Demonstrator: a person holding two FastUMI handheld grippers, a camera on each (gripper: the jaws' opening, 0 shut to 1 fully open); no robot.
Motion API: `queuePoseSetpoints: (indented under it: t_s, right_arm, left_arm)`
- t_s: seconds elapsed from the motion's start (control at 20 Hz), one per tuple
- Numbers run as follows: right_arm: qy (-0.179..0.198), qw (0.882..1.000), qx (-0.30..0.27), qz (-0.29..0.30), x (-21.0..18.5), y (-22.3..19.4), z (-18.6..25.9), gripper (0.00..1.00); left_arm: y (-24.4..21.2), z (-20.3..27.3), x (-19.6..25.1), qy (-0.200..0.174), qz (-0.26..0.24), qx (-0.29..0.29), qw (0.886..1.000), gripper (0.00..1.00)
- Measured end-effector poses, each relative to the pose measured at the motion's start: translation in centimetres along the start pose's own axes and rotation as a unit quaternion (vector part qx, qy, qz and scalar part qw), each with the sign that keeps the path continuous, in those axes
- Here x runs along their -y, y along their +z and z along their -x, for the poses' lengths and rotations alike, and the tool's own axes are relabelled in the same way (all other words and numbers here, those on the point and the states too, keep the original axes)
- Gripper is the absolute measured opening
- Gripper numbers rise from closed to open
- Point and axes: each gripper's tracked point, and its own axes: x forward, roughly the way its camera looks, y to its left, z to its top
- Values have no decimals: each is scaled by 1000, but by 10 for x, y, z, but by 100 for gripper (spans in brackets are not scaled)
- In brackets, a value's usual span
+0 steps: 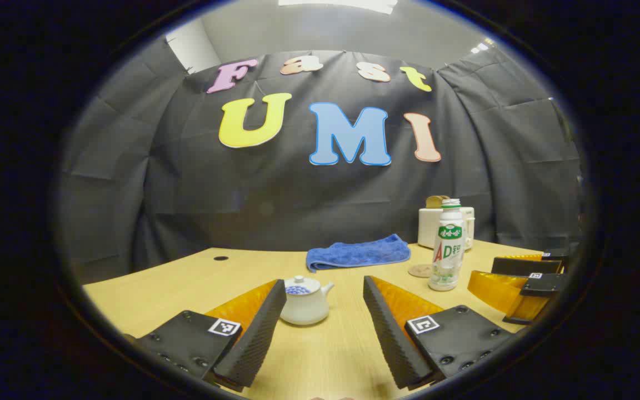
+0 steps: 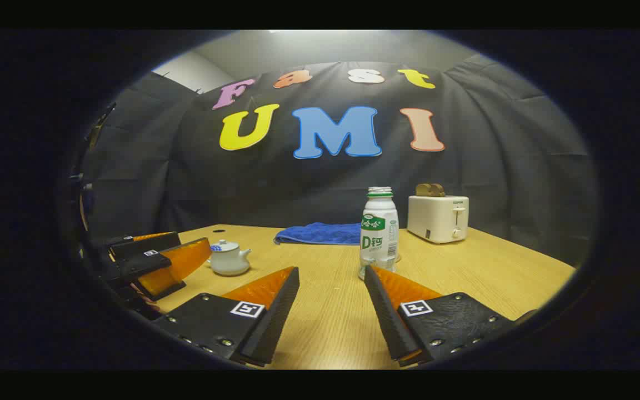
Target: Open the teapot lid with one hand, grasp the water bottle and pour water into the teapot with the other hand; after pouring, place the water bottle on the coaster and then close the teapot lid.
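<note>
left gripper is hovering low over the wooden table, fingers spread wide apart, gripping nothing. white teapot is sitting on the table just ahead of it, nearer the left finger than the right one, not touching either. lid is resting closed on the pot, small knob up, blue pattern showing on its near side; spout is pointing to the right in the left gripper view.

right gripper is also hanging open over the table, fingers well apart, nothing between them. water bottle is standing upright just beyond its right finger, a little to the right of the gap, green and white label facing the camera. in the left gripper view the same bottle is standing to the right of the teapot, well apart from it, with the round coaster lying flat just beside its base on the left. whether bottle and coaster are touching, cannot tell.

the other gripper is showing at the far right edge of the left gripper view, near the bottle, and the left one is showing at the left edge of the right gripper view, close beside the teapot.

blue towel is lying bunched toward the back of the table. white toaster is standing behind the bottle, with toast sticking up from it.
</note>
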Motion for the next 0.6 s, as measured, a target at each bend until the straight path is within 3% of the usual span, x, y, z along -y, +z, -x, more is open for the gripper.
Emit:
queuePoseSetpoints:
  t_s: [0.05,0.1,0.2,0.25,0.35,0.45,0.5,0.6]
  right_arm:
    - [-1,1000,-1,-1,1,-1,-2,75]
    - [-3,1000,-2,-1,2,0,-2,74]
    - [-5,1000,0,-1,4,2,-3,74]
    - [-5,1000,0,-1,5,2,-4,74]
    - [-8,1000,3,0,7,5,-5,74]
    - [-9,1000,3,1,8,5,-7,75]
    - [-8,1000,3,0,8,5,-8,74]
    - [-6,1000,10,-4,8,7,-8,74]
  left_arm:
    - [-1,-2,-2,0,4,-3,1000,98]
    - [-3,-5,-5,2,6,-7,1000,98]
    - [-7,-11,-8,4,6,-14,1000,89]
    - [-7,-14,-9,4,5,-17,1000,98]
    - [-6,-21,-13,6,6,-17,1000,93]
    - [-8,-30,-16,7,6,-21,1000,93]
    - [-9,-35,-17,7,7,-24,1000,98]
    - [-12,-43,-20,9,9,-29,1000,93]
